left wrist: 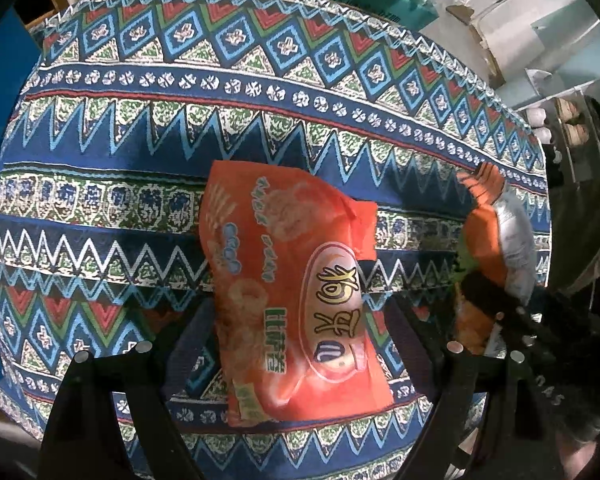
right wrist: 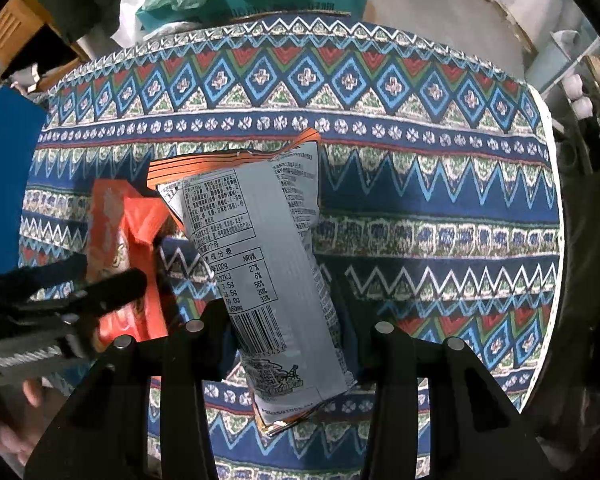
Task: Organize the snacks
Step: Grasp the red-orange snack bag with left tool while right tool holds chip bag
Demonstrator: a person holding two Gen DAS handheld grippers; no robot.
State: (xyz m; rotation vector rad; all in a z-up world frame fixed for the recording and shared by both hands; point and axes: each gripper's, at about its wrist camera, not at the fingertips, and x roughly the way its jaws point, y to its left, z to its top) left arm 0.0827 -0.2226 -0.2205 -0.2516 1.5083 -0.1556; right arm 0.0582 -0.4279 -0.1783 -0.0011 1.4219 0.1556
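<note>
My left claw (left wrist: 296,320) is clamped on the orange bag (left wrist: 288,292), held above the patterned counter (left wrist: 140,128). My right claw (right wrist: 284,332) grips the grey bag (right wrist: 260,264), just right of the orange one.

Lived-in home — patterned tablecloth (right wrist: 380,128), teal box (right wrist: 260,0), shoe rack (left wrist: 576,120).

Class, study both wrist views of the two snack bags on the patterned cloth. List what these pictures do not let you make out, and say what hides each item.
1. Left wrist view: the orange snack bag covers the left gripper fingertips.
2. Right wrist view: the grey-backed snack bag shows only its back; its front is turned away. It also hides the right gripper fingertips.
3. Right wrist view: the bag's small print is too small to read.
</note>
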